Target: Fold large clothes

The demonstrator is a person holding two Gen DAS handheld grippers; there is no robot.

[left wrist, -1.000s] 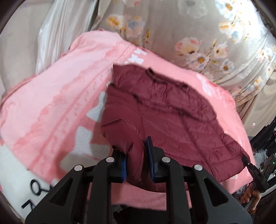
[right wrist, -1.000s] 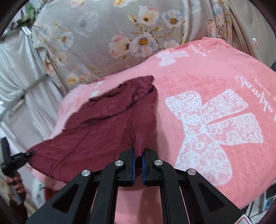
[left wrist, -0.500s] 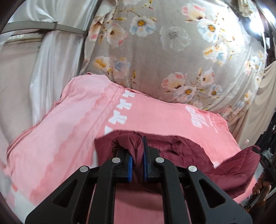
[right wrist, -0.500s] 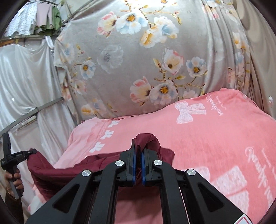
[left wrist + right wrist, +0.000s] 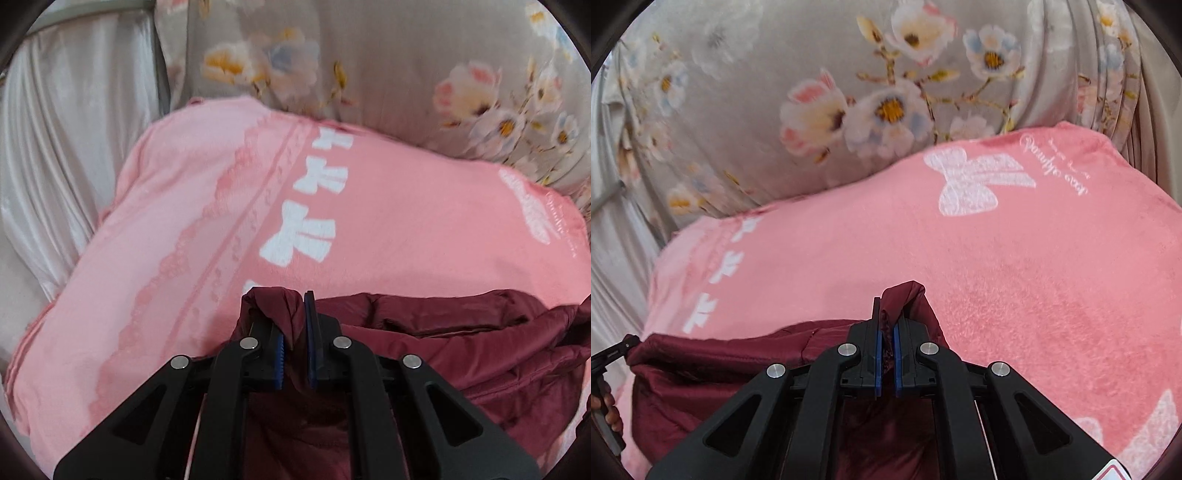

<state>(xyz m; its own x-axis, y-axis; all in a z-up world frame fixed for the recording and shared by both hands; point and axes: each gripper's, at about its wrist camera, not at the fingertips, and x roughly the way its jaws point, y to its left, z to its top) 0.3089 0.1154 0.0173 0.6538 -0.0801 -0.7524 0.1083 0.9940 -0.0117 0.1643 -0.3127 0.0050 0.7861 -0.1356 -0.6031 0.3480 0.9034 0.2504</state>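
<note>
A maroon puffer jacket (image 5: 461, 343) is stretched between my two grippers over a pink blanket (image 5: 406, 229). My left gripper (image 5: 294, 325) is shut on one bunched corner of the jacket, which sticks up between the blue pads. In the right wrist view the right gripper (image 5: 886, 325) is shut on the other corner of the jacket (image 5: 713, 373), whose fabric hangs away to the left. At the left edge of that view I see the left gripper (image 5: 613, 354) and a hand (image 5: 605, 406) on its handle.
The pink blanket (image 5: 1015, 277) with white bow prints covers the bed. A grey floral curtain (image 5: 849, 92) hangs behind it, and white drapes (image 5: 74, 147) hang at the left. The far half of the blanket carries nothing.
Both grippers have carried the jacket's near edge away from me across the blanket. The jacket, flat a second ago, is now doubled over. The left jaws closed tighter on the fabric.
</note>
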